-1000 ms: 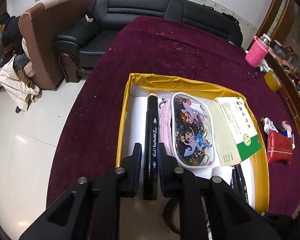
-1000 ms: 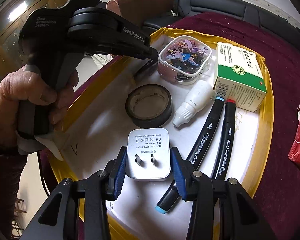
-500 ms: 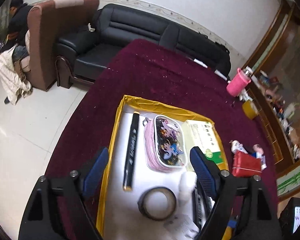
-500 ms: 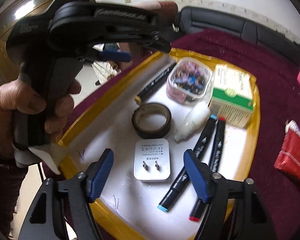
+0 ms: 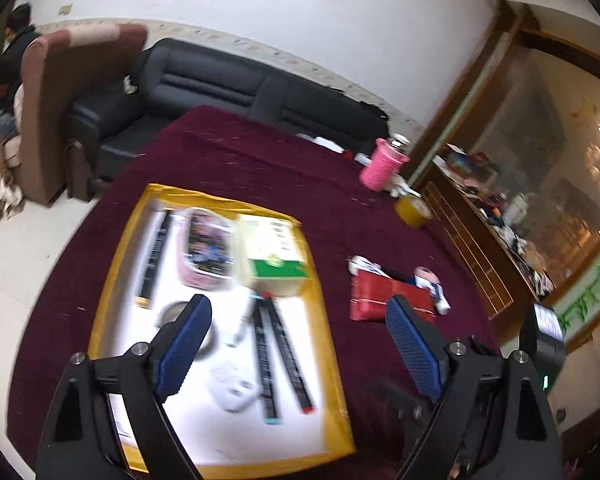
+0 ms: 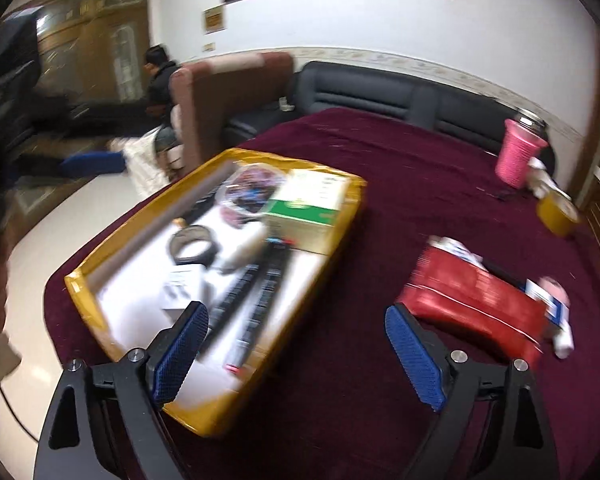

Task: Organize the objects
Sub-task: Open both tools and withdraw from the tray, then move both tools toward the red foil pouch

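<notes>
Left gripper (image 5: 298, 344) jaws opening, wide apart, nothing between them, above the yellow-rimmed tray (image 5: 112, 268). Right gripper (image 6: 298, 354) same: jaws opening, wide apart, empty, over the tray's near corner and the maroon tablecloth (image 6: 400, 168). Tray contents, blurred: lone black marker (image 5: 154, 256) along its left side, pink pencil case (image 5: 208, 252), green-white box (image 5: 274, 256), tape roll (image 6: 192, 246), white charger (image 5: 234, 390), two markers (image 5: 280, 356) side by side. Red packet (image 6: 476, 300) lies on the cloth, right of the tray.
</notes>
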A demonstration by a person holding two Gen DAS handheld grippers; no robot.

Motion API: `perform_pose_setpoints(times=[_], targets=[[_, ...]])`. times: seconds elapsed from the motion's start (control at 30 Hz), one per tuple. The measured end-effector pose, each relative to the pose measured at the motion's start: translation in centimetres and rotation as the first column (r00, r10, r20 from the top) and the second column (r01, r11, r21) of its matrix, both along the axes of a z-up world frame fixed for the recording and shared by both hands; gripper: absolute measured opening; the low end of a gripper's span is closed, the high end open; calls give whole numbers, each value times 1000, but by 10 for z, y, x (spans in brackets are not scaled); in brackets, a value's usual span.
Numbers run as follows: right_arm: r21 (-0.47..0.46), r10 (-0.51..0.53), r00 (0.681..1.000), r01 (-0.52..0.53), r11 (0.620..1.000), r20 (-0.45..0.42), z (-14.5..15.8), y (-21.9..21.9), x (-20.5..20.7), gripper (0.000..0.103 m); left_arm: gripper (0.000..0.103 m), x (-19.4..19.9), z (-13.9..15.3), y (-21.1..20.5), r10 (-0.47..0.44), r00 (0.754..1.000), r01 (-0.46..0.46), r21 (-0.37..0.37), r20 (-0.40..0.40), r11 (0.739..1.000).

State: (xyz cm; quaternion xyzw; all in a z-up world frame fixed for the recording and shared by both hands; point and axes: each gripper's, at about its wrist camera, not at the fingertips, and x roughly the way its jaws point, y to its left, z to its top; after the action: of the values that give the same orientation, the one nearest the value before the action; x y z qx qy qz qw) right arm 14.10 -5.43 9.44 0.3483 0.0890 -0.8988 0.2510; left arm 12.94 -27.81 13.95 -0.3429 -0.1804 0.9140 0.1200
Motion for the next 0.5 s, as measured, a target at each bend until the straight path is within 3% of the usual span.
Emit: perform_pose_setpoints(times=[0.07,0.33,0.5], targets=[[-21,-54,999,54,998,-7,3,26,-1,94,88,5,-1,18,-12,1000,12,-16,-11,1000],[1,-246,967,247,969,-69,9,98,1,95,88,24,-23,89,13,999,-22,-205,-45,979],[17,-321,941,324,946,-105,9,132,0,95,88,23,-39,106,6,1000,-4,-205,7,979]])
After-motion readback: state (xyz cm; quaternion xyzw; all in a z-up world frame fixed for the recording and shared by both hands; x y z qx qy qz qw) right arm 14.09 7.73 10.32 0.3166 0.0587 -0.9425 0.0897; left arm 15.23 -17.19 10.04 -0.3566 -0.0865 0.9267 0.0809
